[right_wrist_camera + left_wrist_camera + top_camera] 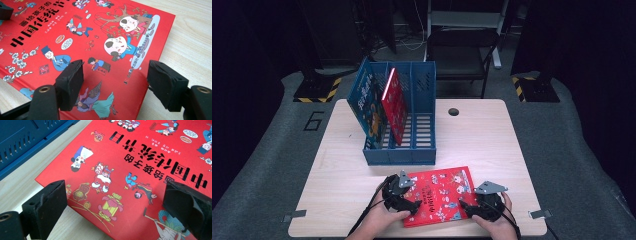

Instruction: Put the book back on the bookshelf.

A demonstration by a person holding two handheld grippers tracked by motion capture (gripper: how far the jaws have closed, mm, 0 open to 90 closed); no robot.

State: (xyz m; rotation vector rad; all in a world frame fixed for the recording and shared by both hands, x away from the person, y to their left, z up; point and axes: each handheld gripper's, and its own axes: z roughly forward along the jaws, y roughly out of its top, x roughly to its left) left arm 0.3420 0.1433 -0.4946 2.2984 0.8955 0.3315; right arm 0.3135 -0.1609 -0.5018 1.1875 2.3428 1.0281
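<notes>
From the high view we see the whole layout: a red picture book lies flat on the wooden bench near its front edge, with the left tongs at its left end and the right tongs at its right end, each held in a hand. Behind the book stands a blue file rack with upright dividers. A blue book leans in its left compartment and a second red book leans in the next one, both tilted; the right compartment shows bare slats.

The left gripper view gives us what the high view cannot: the jaws of the left tongs stand wide apart over the book's corner, pads off the cover, and part of the rack's blue wall sits just beyond. We can also read the cover's cartoon figures and black title characters there.

In the right gripper view we see the right tongs likewise spread, straddling the opposite corner of the book without pressing it, bare bench to one side.
</notes>
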